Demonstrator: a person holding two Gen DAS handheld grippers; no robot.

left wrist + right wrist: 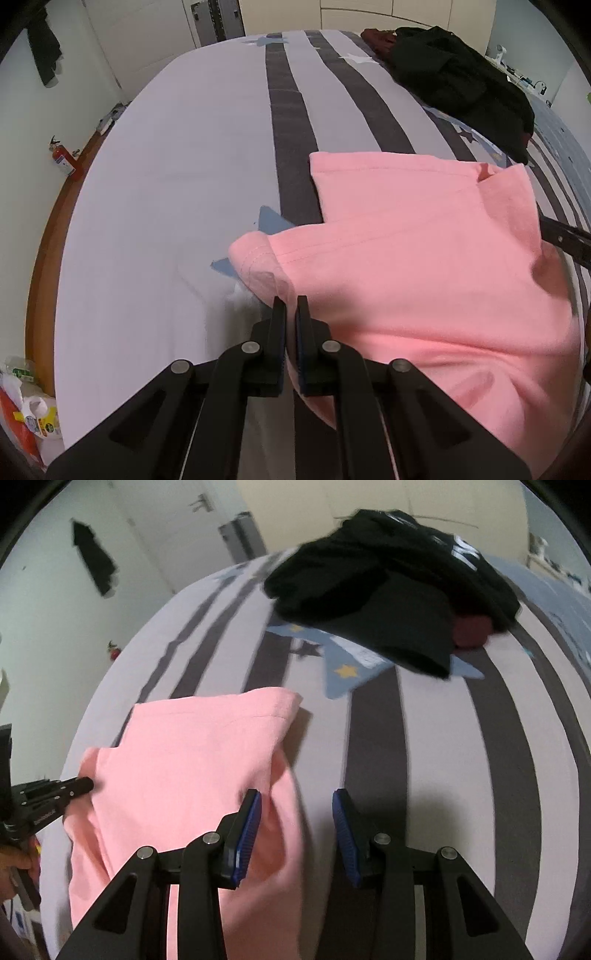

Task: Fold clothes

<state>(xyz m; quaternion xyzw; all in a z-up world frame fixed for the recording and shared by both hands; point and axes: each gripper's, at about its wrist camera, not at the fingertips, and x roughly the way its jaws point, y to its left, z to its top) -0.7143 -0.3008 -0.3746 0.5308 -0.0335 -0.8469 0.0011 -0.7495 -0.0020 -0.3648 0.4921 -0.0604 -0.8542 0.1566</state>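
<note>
Pink cotton T-shirt (424,258), partly folded, lies on a bed covered by a pale grey sheet with dark grey stripes and blue star prints (166,184). In the left wrist view, the garment sits at the near right of the bed, its stitched hem edge rolled toward the camera.

Left gripper (291,306): black fingers clenched, blue pads nearly touching, tips at the rolled pink hem. Pink fabric shows in the narrow gap between the pads, so it reads as pinching the shirt edge.

Right gripper (297,801): jaws stand apart, released. Its left blue pad (249,834) overlaps the shirt's right edge; the space between the fingers shows mostly striped sheet. Nothing is pressed between the pads.

A heap of black clothing (388,590) rests at the far side of the bed, well apart from the shirt, with a dark red item (471,631) tucked beside it.
</note>
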